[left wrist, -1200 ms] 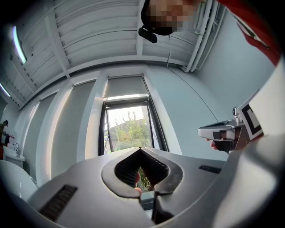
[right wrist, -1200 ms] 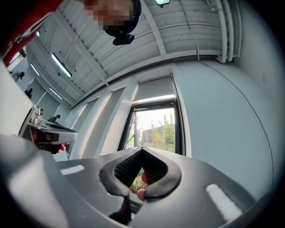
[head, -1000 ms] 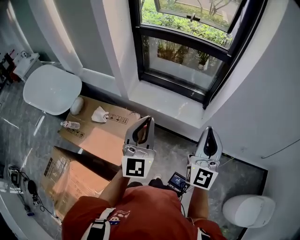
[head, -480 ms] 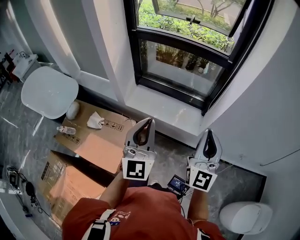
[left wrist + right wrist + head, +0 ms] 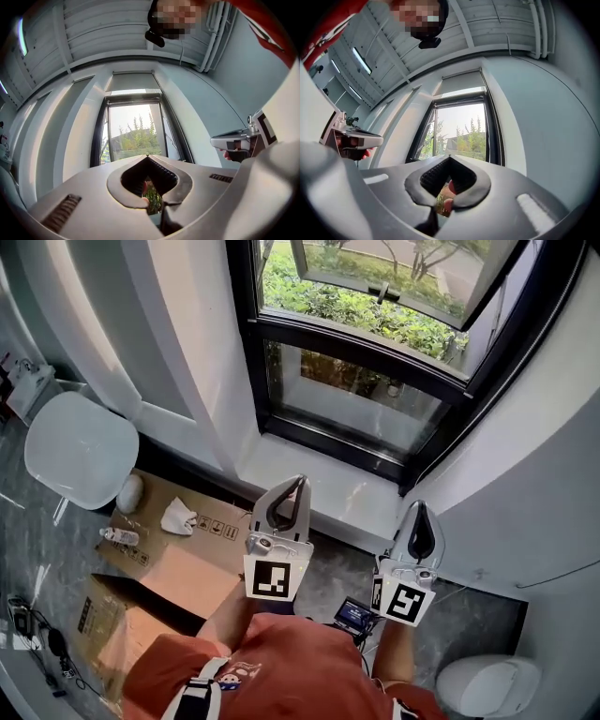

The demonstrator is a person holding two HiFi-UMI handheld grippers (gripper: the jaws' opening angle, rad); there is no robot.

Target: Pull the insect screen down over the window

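Both grippers are shut tight and empty. The left gripper (image 5: 298,480) and the right gripper (image 5: 421,506) are smooth pale grey plastic shells that taper to a point where the tips meet. In each gripper view, ribbed black pads leave a leaf-shaped hollow behind the closed tips, with nothing held in it. Each gripper carries a white cube printed with a black square marker (image 5: 273,579).

Ahead of them stands the window (image 5: 366,395), with glossy glass in a thick matt black frame, an upper sash tilted open, and green shrubs outside. Its sill (image 5: 319,482) is a smooth white slab set in a plain white recess. A flat pale grey panel (image 5: 131,82) sits drawn up at the top of the recess, above the glass. I cannot tell for certain that it is the insect screen.

The floor (image 5: 342,554) is grey veined stone. To the left lie flattened brown cardboard boxes (image 5: 187,559) printed with small black handling symbols that are too small to read. On them lie a crumpled white cloth (image 5: 176,517) and a clear plastic bottle (image 5: 119,536). Beside them is a rounded white seat (image 5: 80,451).
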